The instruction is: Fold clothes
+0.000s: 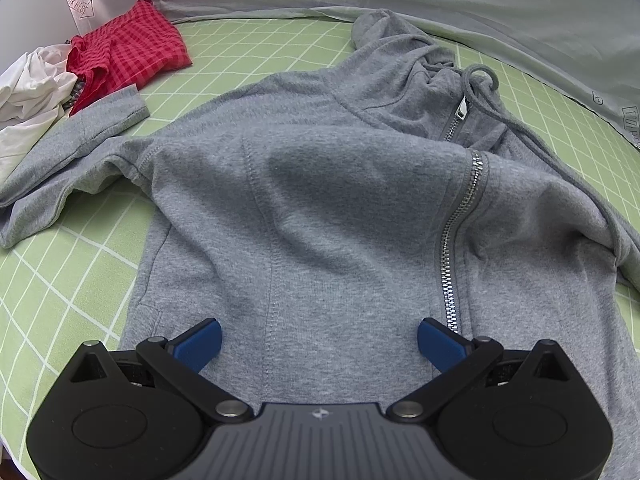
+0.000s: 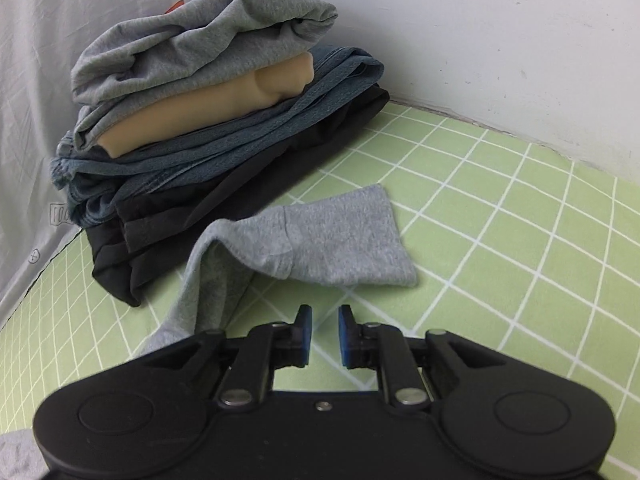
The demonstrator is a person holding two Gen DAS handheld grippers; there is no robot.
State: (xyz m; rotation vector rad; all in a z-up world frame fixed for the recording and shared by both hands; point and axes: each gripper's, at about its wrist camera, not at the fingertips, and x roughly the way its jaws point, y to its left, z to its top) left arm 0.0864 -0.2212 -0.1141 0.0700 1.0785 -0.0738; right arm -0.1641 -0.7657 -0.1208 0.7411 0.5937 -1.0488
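hoodie (image 1: 320, 200): soft, limp, we'd pinch the cuff (image 2: 352, 236) | left gripper (image 1: 319, 342): jaws wide apart, empty | right gripper (image 2: 325, 334): jaws narrowly apart, nothing between

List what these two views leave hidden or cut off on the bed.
- Grey hoodie, left wrist view: its hem is hidden behind the open left claw.
- Grey sleeve, right wrist view: its upper part runs under the right claw.
- White garment, left wrist view: cut off by the left edge.
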